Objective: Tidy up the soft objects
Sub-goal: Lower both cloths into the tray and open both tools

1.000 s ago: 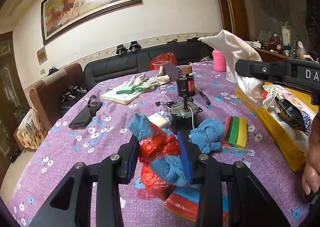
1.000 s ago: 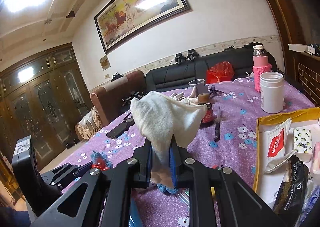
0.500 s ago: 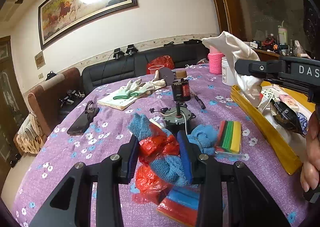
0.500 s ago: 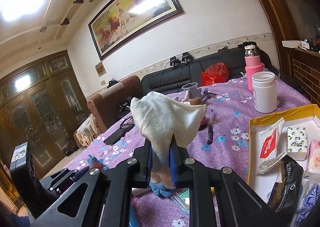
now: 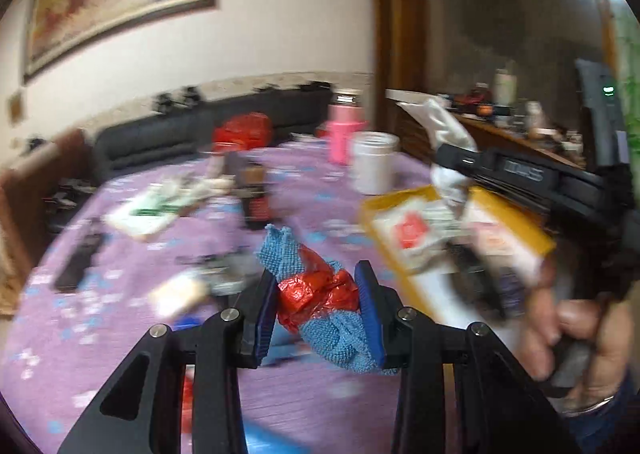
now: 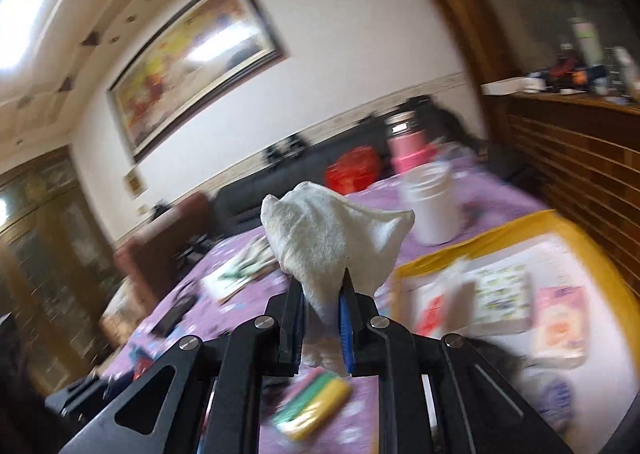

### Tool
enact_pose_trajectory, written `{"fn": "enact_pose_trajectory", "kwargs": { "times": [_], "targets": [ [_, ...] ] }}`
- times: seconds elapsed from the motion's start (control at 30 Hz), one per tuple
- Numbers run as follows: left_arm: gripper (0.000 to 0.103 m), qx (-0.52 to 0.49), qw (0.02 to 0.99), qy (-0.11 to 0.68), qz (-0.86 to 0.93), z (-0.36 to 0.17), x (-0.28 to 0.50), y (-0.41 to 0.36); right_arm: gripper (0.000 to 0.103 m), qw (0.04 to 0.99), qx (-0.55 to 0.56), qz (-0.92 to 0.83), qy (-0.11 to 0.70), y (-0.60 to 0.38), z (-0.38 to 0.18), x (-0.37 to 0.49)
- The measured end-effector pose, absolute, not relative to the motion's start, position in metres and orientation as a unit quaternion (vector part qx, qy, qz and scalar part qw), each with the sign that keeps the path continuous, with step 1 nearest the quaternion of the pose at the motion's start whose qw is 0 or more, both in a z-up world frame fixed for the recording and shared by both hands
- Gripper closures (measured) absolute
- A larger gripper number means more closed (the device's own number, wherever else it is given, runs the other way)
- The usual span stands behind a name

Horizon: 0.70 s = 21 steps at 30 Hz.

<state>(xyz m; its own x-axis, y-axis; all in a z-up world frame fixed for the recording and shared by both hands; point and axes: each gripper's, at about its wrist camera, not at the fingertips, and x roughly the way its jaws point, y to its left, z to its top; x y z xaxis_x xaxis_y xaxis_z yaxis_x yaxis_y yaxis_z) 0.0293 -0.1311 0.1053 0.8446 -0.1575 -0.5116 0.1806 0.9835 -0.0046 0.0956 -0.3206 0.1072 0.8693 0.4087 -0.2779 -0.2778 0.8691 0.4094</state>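
White cloth [image 6: 332, 242] between right jaws, blue-red bundle [image 5: 320, 294] between left jaws

A framed painting [image 6: 196, 62] is hanging on the white wall [image 6: 360, 34] at upper left, catching glare. A dark sofa [image 5: 208, 130] is running beneath it behind the purple floral tabletop [image 5: 120, 314]. Wooden cabinet doors [image 6: 44, 254] are standing at far left, brick-patterned panelling [image 6: 580, 174] at right.
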Motion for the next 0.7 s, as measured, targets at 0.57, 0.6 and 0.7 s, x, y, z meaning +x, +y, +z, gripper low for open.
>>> {"fn": "enact_pose_trajectory", "kwargs": {
  "times": [0.57, 0.6, 0.7],
  "targets": [
    [0.060, -0.021, 0.856, 0.406, -0.319, 0.046, 0.084, -0.254, 0.077, 0.926, 0.173, -0.024, 0.334, -0.401, 0.076, 0.142],
    [0.057, -0.024, 0.856, 0.407, -0.318, 0.046, 0.085, -0.255, 0.065, 0.925, 0.176, -0.026, 0.336, -0.402, 0.077, 0.141],
    [0.049, -0.032, 0.858, 0.409, -0.310, 0.048, 0.087, -0.253, 0.033, 0.928, 0.178, -0.041, 0.324, -0.409, 0.080, 0.138]
  ]
}}
